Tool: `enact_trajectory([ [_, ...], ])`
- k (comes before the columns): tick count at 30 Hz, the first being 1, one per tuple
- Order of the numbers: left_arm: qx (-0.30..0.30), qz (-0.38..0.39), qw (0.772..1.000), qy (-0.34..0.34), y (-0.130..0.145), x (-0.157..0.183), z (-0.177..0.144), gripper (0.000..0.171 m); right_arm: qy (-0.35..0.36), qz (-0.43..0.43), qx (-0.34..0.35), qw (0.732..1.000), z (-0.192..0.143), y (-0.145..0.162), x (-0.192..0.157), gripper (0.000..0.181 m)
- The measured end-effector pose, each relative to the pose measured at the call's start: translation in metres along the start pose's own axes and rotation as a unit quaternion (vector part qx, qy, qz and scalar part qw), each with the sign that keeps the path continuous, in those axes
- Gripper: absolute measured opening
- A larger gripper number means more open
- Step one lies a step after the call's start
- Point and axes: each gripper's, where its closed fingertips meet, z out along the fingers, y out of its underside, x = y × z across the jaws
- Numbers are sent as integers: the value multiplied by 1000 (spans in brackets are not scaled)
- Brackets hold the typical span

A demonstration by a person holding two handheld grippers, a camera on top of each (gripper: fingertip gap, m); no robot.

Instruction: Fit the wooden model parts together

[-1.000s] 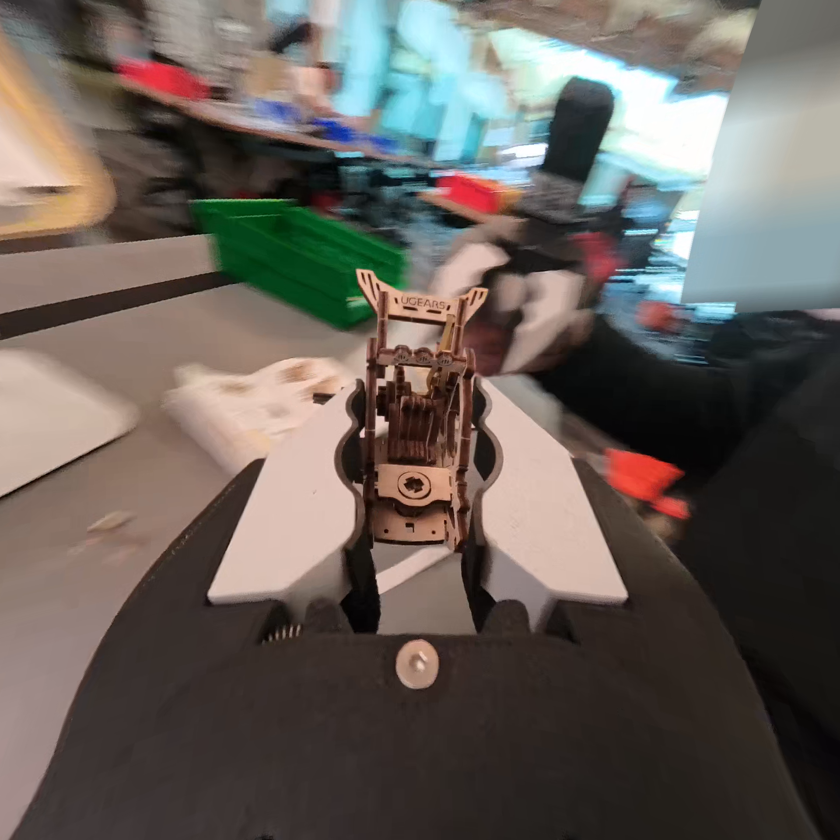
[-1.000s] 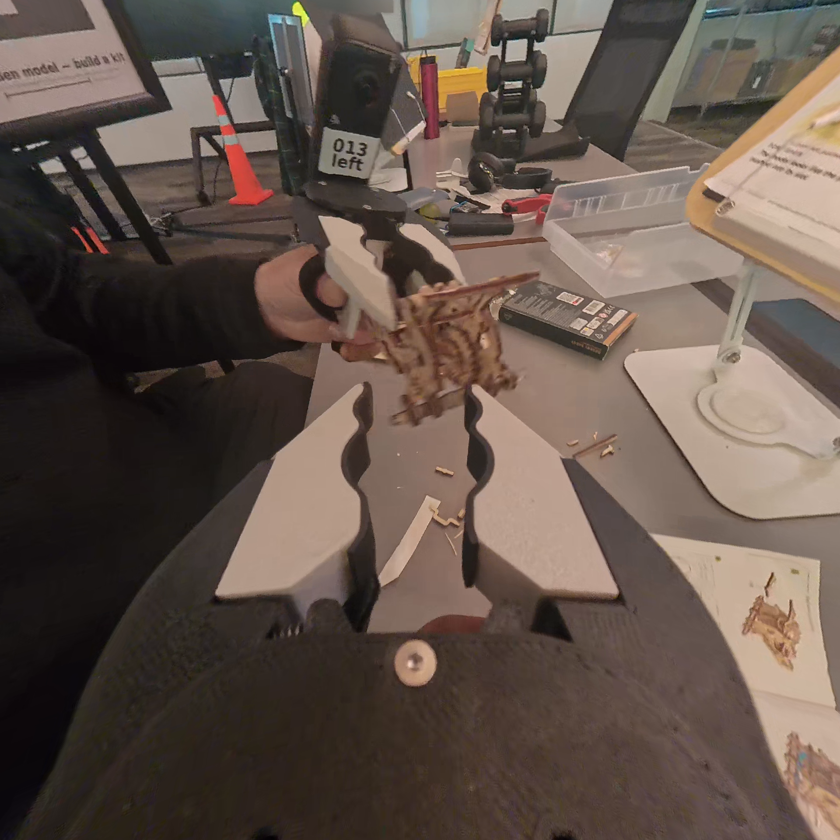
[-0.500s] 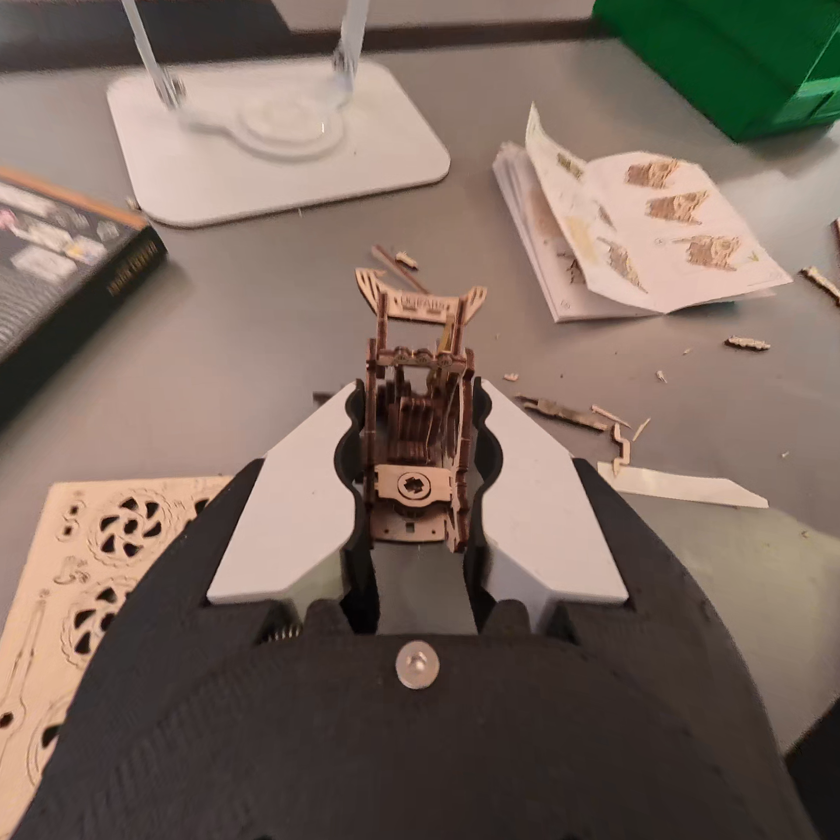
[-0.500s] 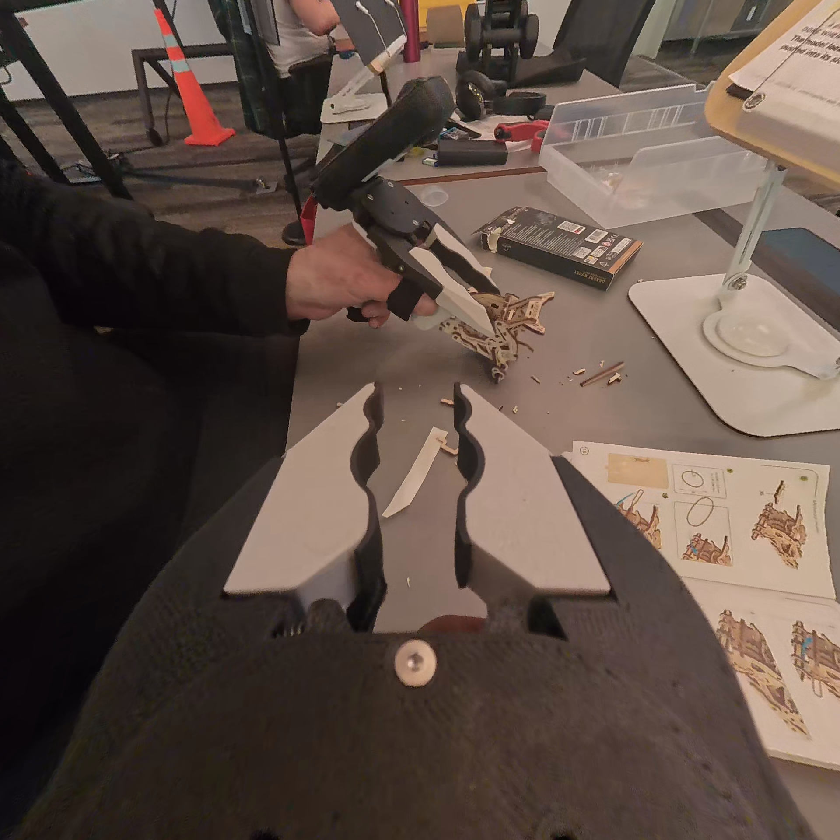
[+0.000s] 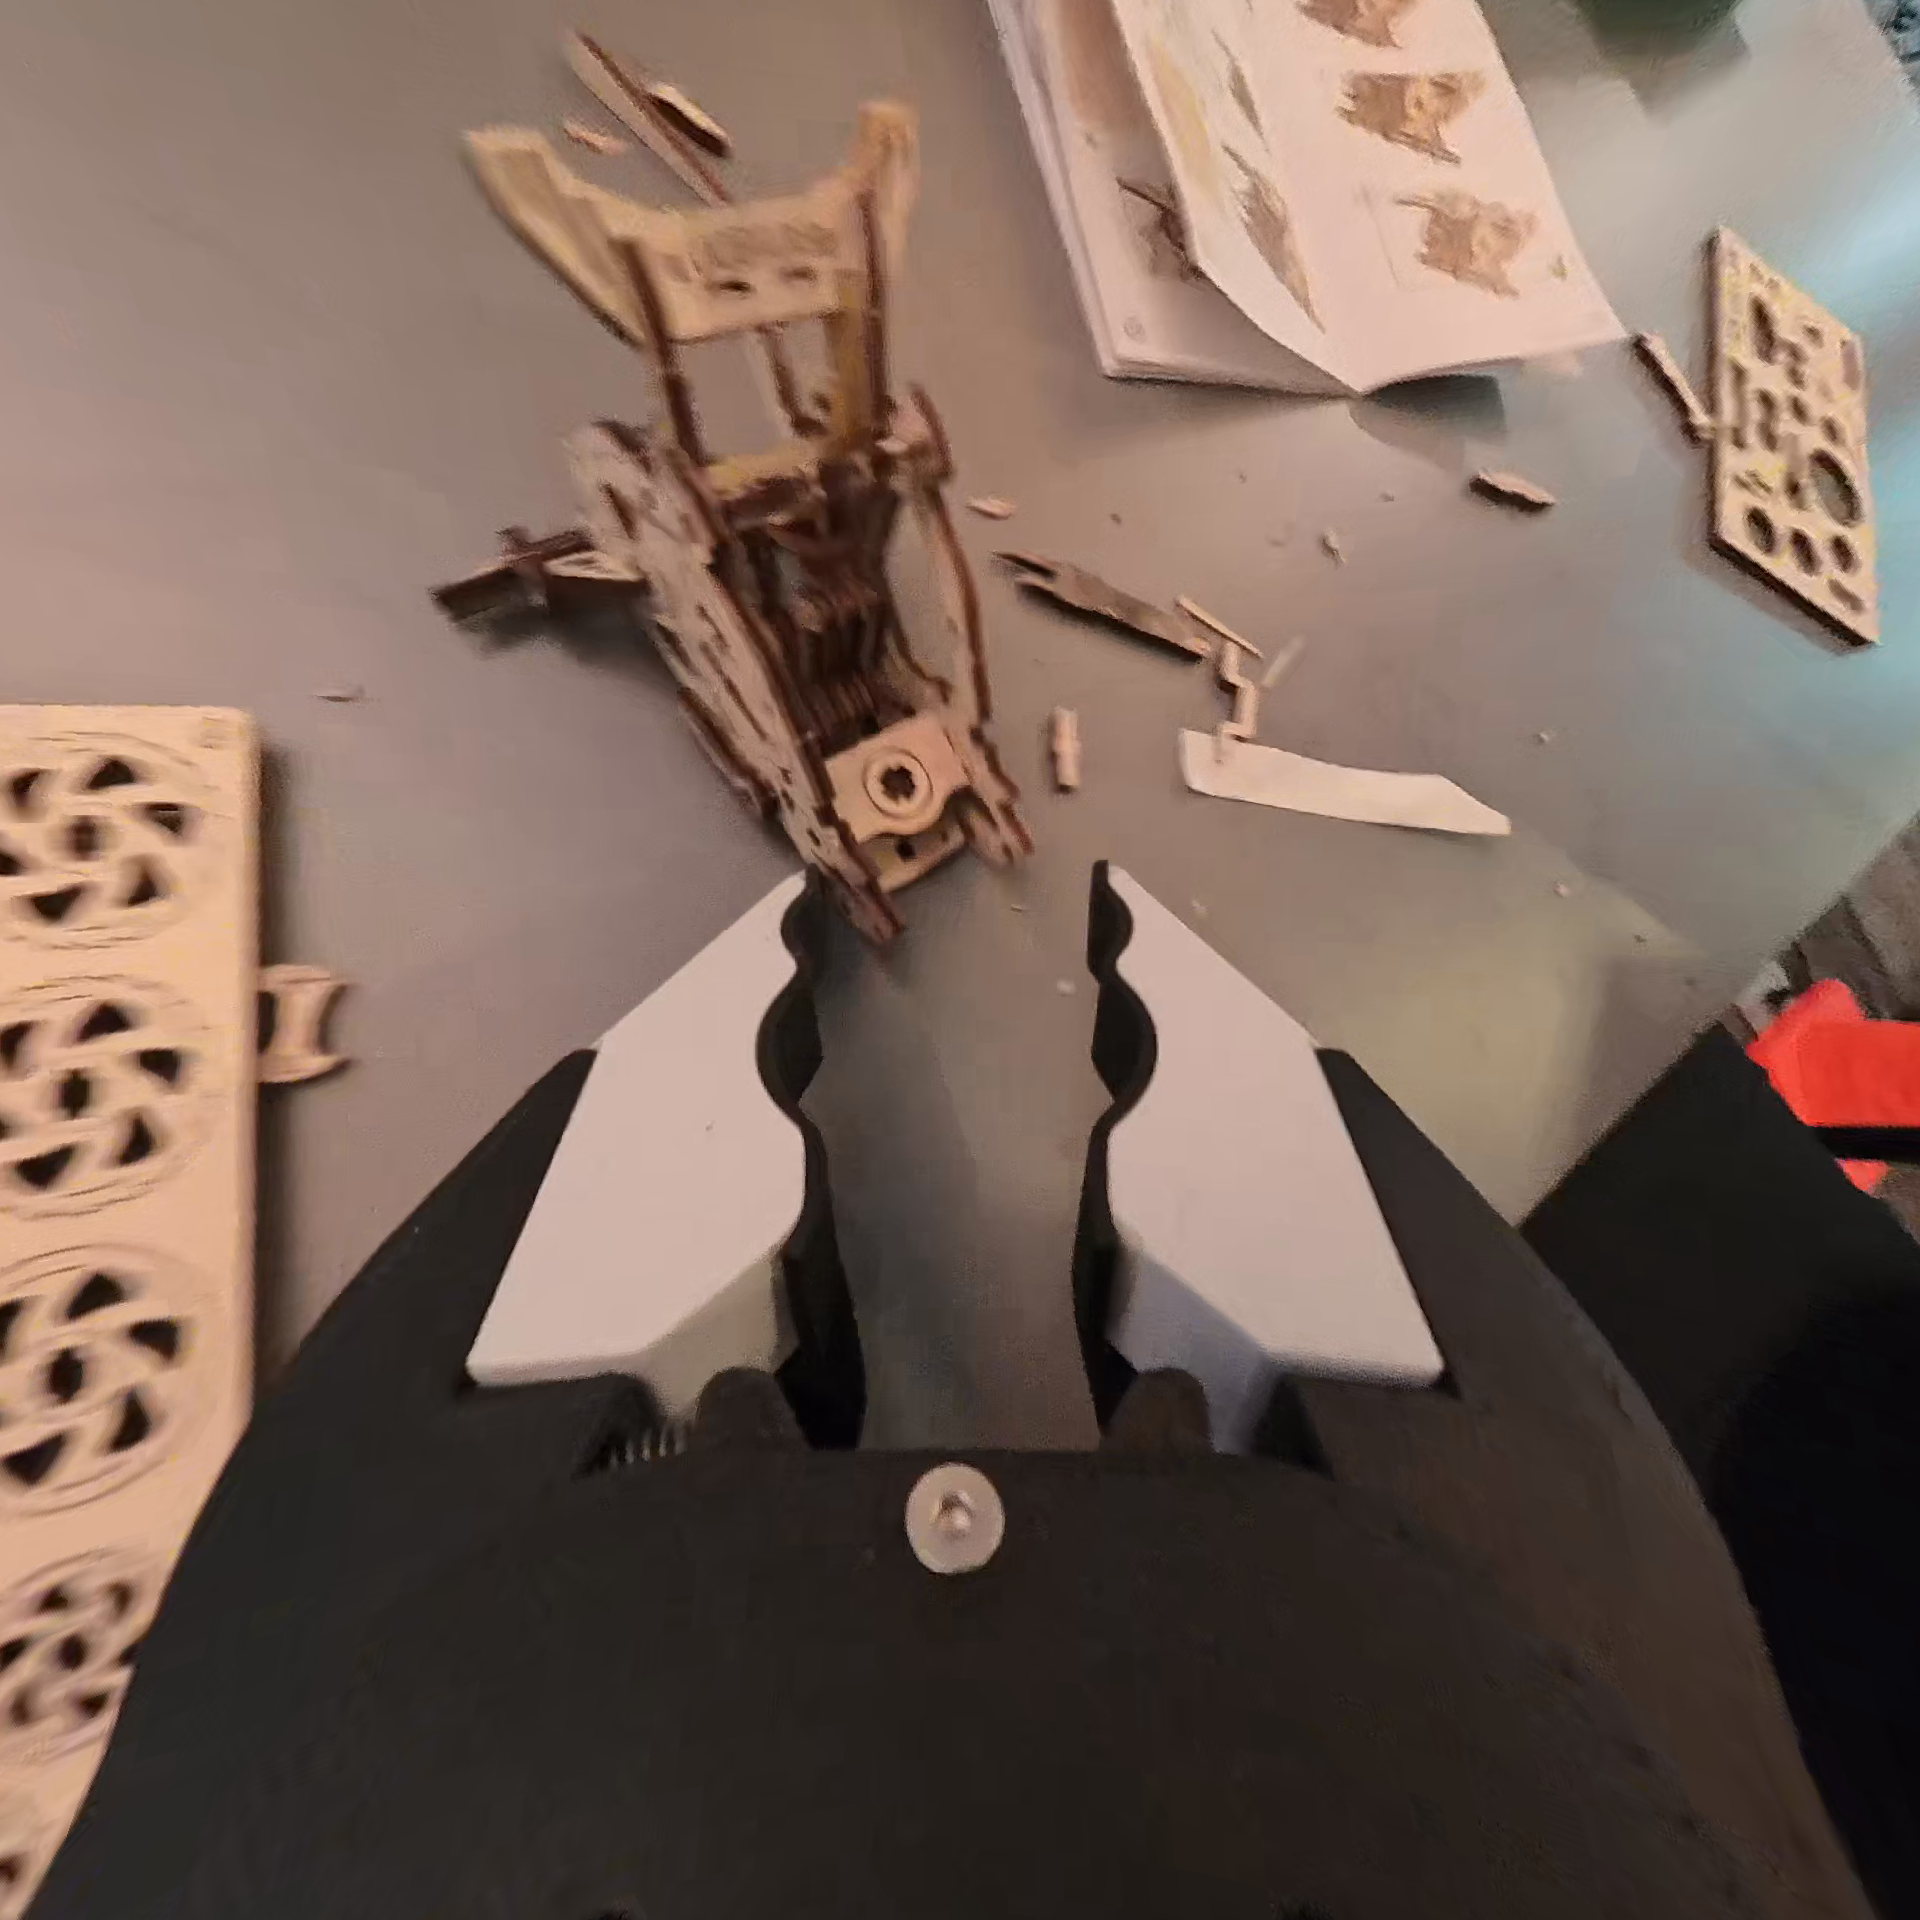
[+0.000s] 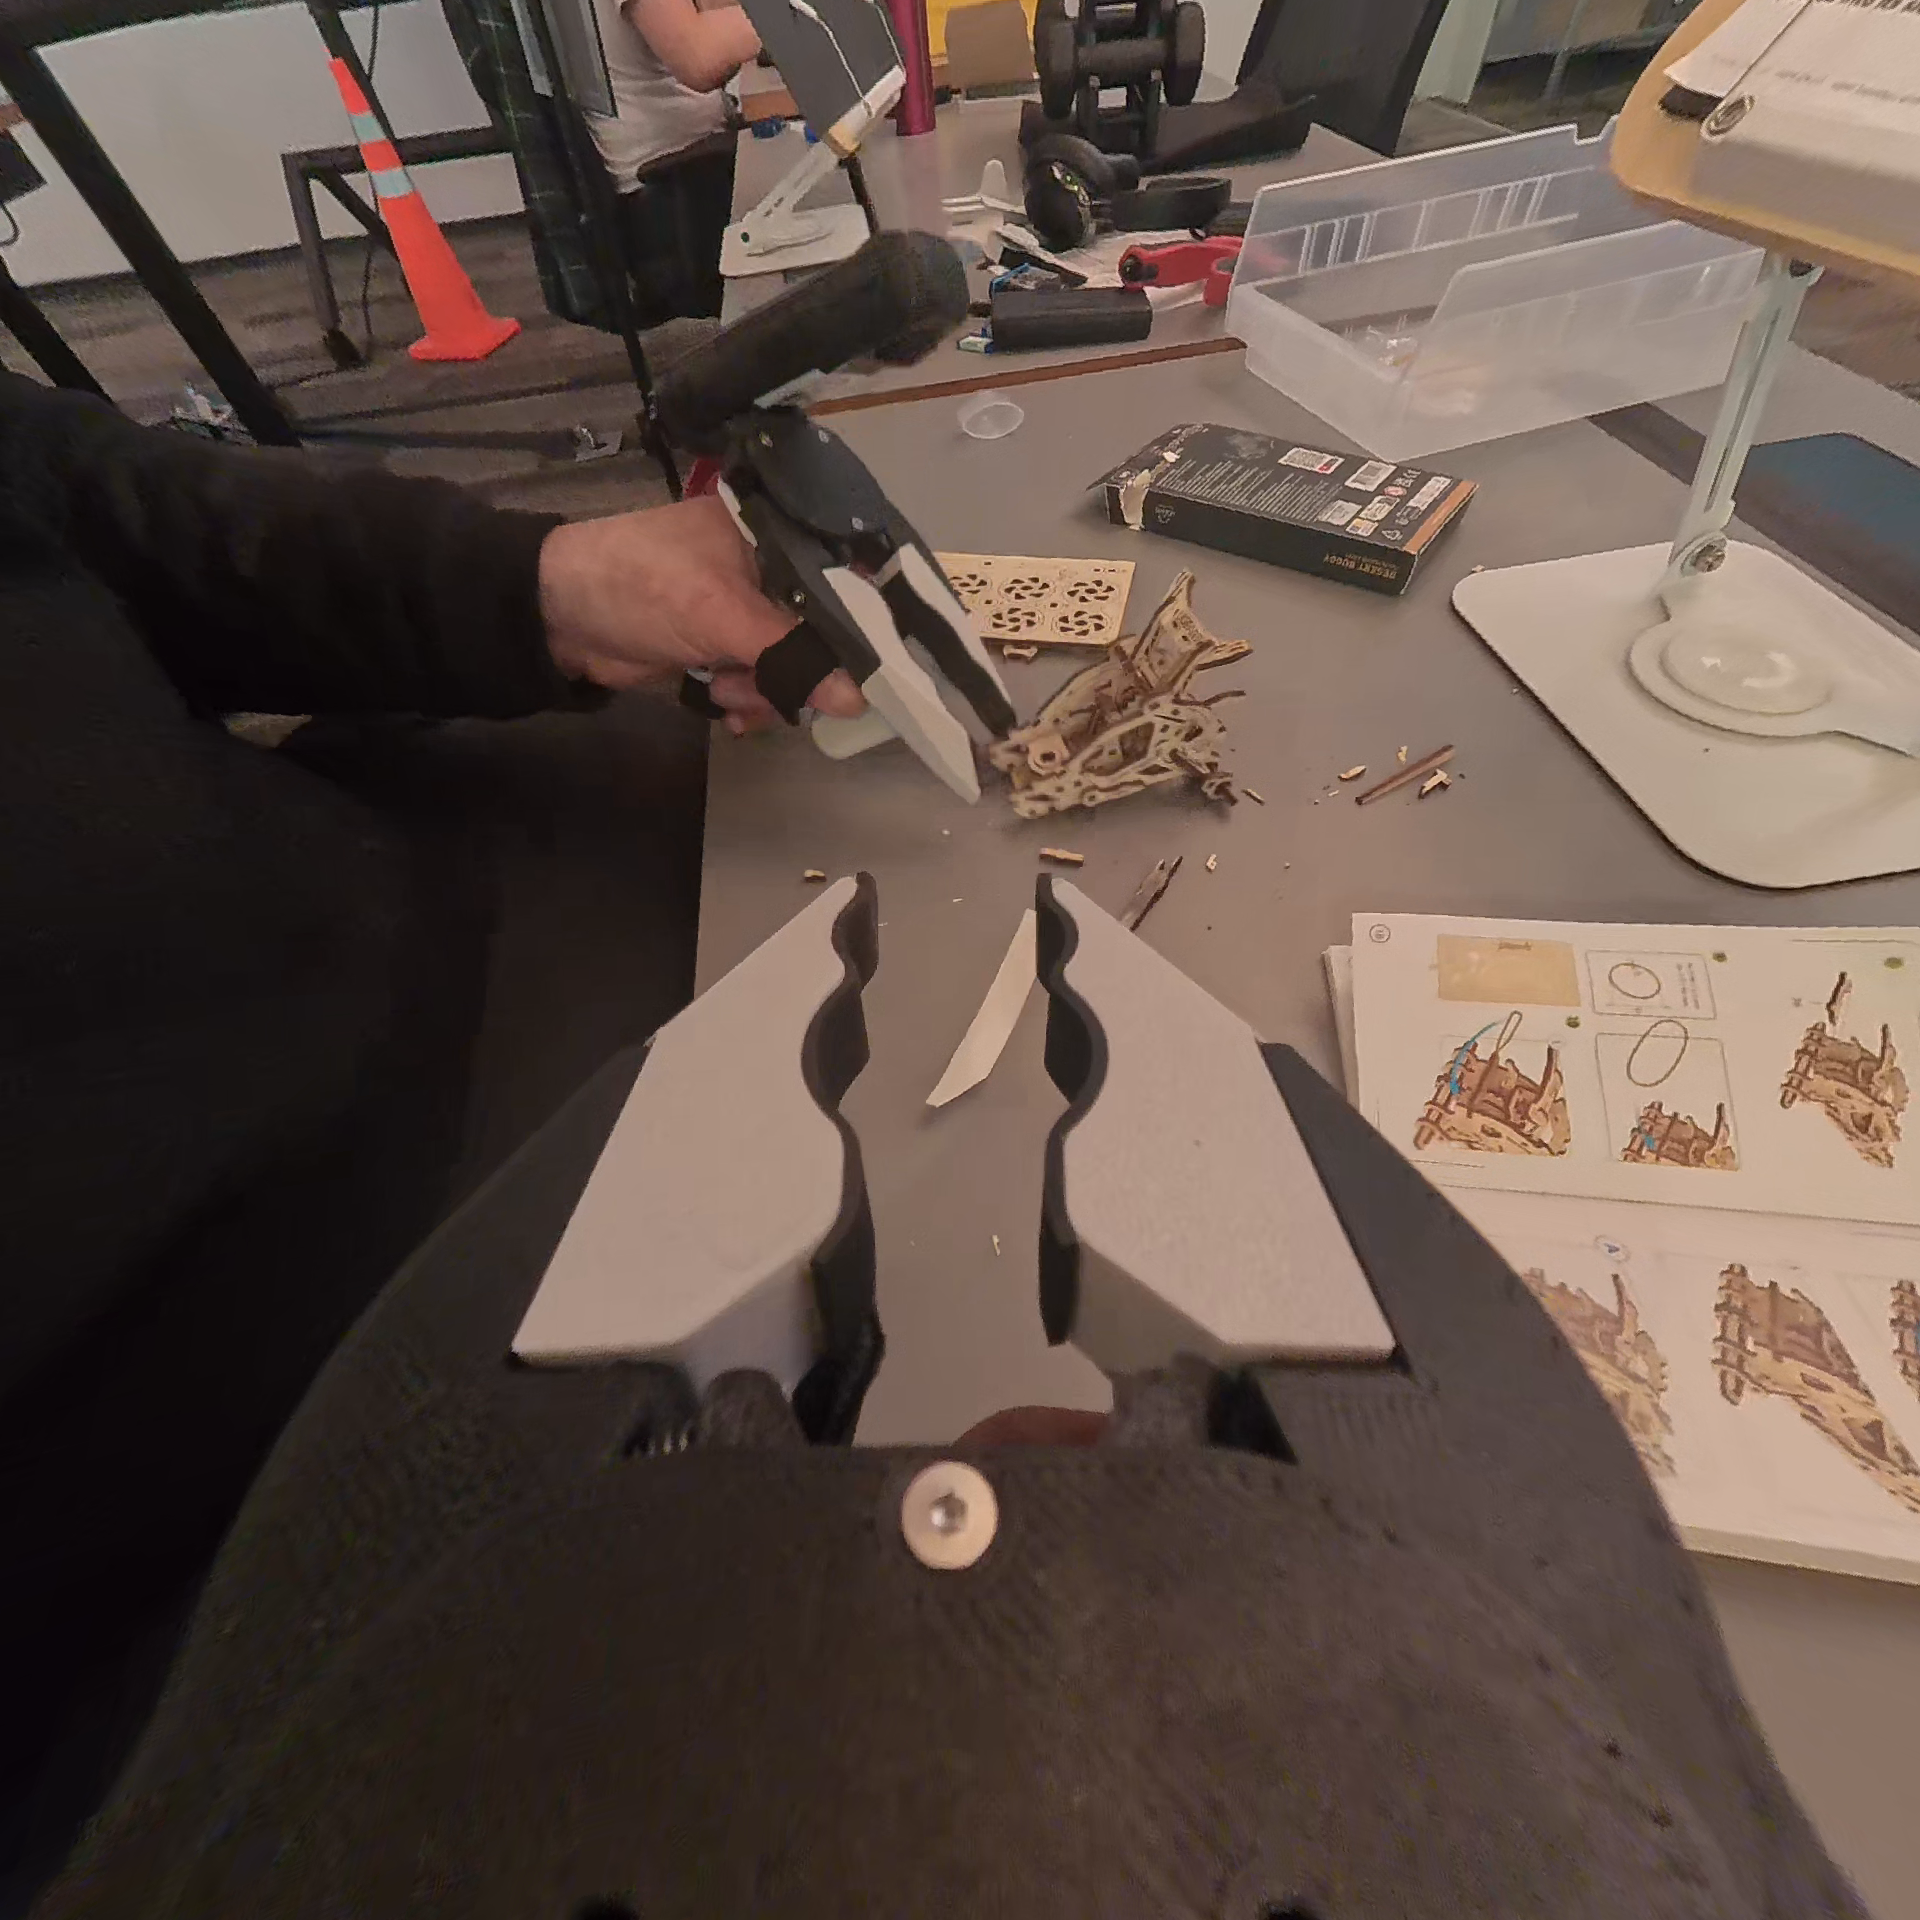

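The partly built wooden model [image 5: 790,582] lies tilted on its side on the grey table, just past my left gripper [image 5: 951,883], which is open and empty with its tips close to the model's near end. In the right wrist view the model [image 6: 1117,717] lies on the table and the left gripper [image 6: 982,753] sits at its left end. My right gripper [image 6: 951,883] is open and empty, hovering above the table short of the model. A wooden parts sheet [image 5: 104,1091] lies at the left, and a smaller one [image 5: 1792,436] at the right.
Open instruction booklet [image 6: 1662,1091] at right, also in the left wrist view [image 5: 1299,187]. White paper strip [image 6: 987,1018] and wood scraps [image 5: 1122,613] on the table. Black box [image 6: 1288,504], white stand base [image 6: 1714,707], clear bin [image 6: 1496,301] farther back. A person's sleeve and hand [image 6: 644,613]. Some 20 centimeters of space lies between my two pairs of fingers.
My left gripper lowered the model to the table and opened, letting it go; the model now lies tilted on the table. My right gripper stayed open and shifted slightly.
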Motion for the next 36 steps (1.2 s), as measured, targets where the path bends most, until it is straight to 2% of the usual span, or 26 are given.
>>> enact_trajectory([
  [3, -1, 27, 995, 95, 8, 46, 2, 44, 0, 3, 5, 1000, -3, 0, -5, 28],
  [4, 1, 32, 995, 95, 10, 48, 1, 44, 2, 3, 6, 1000, -4, 0, -6, 28],
  [10, 74, 26, 996, 51, -8, 21, -23, 47, 24, 11, -29, 999, -4, 18, -7, 33],
  [14, 79, 83, 993, -21, -21, -12, -24, 58, -12, 8, -67, 998, 30, 28, -20, 47],
  [16, 78, 96, 992, -8, -27, -13, -18, 64, -14, 1, -96, 995, 52, 36, -19, 48],
  [19, 107, 117, 987, 5, -47, -9, -15, 70, -2, 17, -123, 992, 80, 50, -5, 52],
  [24, 96, 126, 987, 0, -57, -15, -3, 79, 89, -1, -160, 983, 115, 68, 40, 48],
  [28, 66, 118, 991, -5, -49, -23, 11, 61, 105, 11, -190, 976, 137, 76, 60, 33],
  [30, 68, 112, 991, -3, -49, -25, 13, 52, 114, 15, -224, 968, 142, 88, 69, 32],
  [32, 70, 103, 992, 4, -49, -25, 14, 41, 119, 15, -219, 968, 145, 86, 74, 22],
  [33, 72, 100, 992, 8, -49, -26, 13, 35, 117, 14, -221, 968, 146, 86, 75, 10],
  [34, 75, 97, 992, 3, -51, -29, 13, 31, 117, 14, -222, 968, 145, 86, 76, 5],
  [36, 78, 93, 993, 1, -52, -32, 12, 26, 109, 21, -223, 969, 145, 86, 77, 5],
])
